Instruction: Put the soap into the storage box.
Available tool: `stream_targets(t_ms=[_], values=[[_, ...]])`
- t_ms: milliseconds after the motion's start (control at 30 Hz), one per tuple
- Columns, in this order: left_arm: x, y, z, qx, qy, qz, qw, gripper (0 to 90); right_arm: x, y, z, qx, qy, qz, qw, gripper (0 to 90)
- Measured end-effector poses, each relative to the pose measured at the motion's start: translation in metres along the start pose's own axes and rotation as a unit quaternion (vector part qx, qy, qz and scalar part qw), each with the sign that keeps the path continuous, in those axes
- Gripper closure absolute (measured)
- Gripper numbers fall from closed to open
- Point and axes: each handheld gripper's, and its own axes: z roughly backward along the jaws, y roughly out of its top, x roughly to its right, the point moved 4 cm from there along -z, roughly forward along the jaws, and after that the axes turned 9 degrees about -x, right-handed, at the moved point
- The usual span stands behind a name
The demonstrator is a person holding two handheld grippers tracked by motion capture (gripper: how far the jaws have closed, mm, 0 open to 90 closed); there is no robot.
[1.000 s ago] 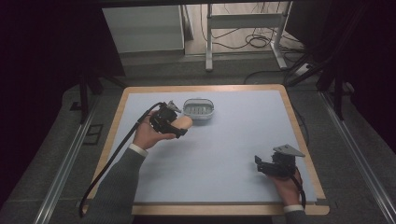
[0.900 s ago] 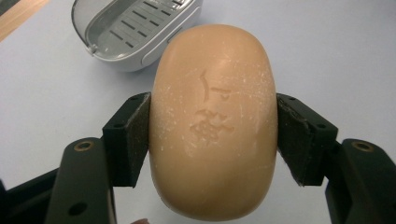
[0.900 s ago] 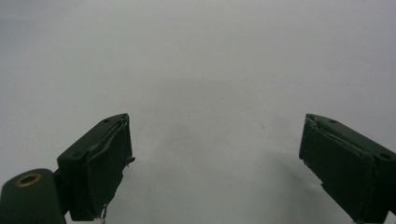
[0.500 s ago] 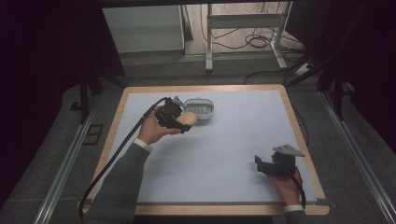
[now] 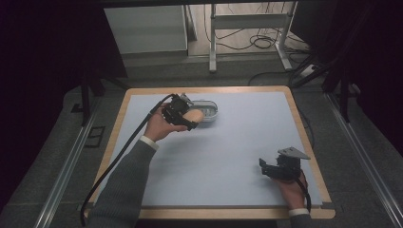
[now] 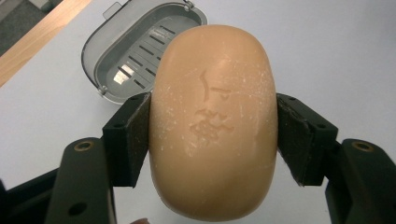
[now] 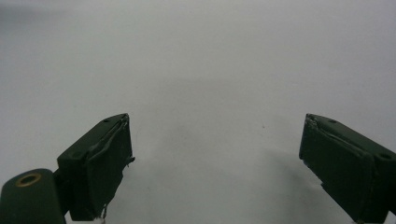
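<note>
soap bar (image 6: 213, 121) blocks half the soap dish (image 6: 128, 56); stamp on it too worn to read

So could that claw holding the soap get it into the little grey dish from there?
Probably yes. The left claw grips the soap just short of the open dish, whose slatted tray looks bare, with nothing in between.

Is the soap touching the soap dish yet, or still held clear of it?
Cannot tell. In the left gripper view the left tool clamps the soap, which overlaps the open soap dish behind it; no gap or contact shows plainly. The high view is too small.
</note>
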Motion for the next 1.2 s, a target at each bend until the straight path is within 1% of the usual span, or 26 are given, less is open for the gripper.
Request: stream_targets(t_ms=[133,233,333,367,533,567,633,700,800,900,967,1000,1067,1100,1200], values=[[0.0,0.005,-0.004,-0.001,0.0,-0.003,1.0,32.5,0.0,0.0,0.0,0.0,0.0,0.0,1.0,9.6],[-0.002,0.007,-0.007,0.002,-0.011,-0.002,0.9999,32.5,0.0,0.0,0.0,0.0,0.0,0.0,1.0,9.6],[-0.005,0.011,-0.007,0.004,-0.006,-0.003,1.0,32.5,0.0,0.0,0.0,-0.001,-0.001,-0.001,1.0,9.6],[-0.005,0.012,-0.007,0.006,-0.008,0.0,1.0,32.5,0.0,0.0,0.0,-0.001,-0.001,0.0,1.0,9.6],[-0.006,0.018,-0.009,0.004,-0.007,-0.004,1.0,32.5,0.0,0.0,0.0,-0.001,0.0,-0.001,1.0,9.6],[-0.007,0.02,-0.01,0.007,-0.01,-0.002,0.9999,32.5,0.0,0.0,0.0,0.0,-0.001,-0.001,1.0,9.6],[-0.009,0.021,-0.012,0.002,-0.011,-0.003,0.9999,32.5,0.0,0.0,0.0,-0.001,-0.001,0.0,1.0,9.6],[-0.01,0.023,-0.015,0.004,-0.009,0.002,1.0,32.5,0.0,0.0,0.0,-0.001,0.0,-0.001,1.0,9.6],[-0.012,0.026,-0.02,0.005,-0.014,0.002,0.9999,32.5,0.0,0.0,0.0,-0.001,0.0,-0.001,1.0,9.6],[-0.014,0.029,-0.025,-0.002,-0.013,0.001,0.9999,32.6,0.0,0.0,0.0,-0.001,0.001,-0.001,1.0,9.6],[-0.017,0.031,-0.027,-0.001,-0.013,-0.001,0.9999,32.5,0.0,0.0,0.0,-0.002,0.0,-0.001,1.0,9.6],[-0.018,0.032,-0.028,-0.001,-0.017,0.005,0.9999,32.5,0.0,0.0,0.0,-0.002,0.0,-0.001,1.0,9.6],[-0.02,0.034,-0.031,-0.01,-0.013,0.002,0.9999,32.5,0.001,0.0,0.0,-0.002,0.0,-0.003,1.0,9.6],[-0.022,0.035,-0.032,-0.011,-0.009,0.001,0.9999,32.5,0.001,0.0,-0.001,-0.003,-0.001,-0.005,1.0,9.6],[-0.025,0.038,-0.034,-0.011,-0.014,0.003,0.9998,32.5,0.002,0.0,-0.002,-0.009,0.0,-0.008,0.9999,9.6]])
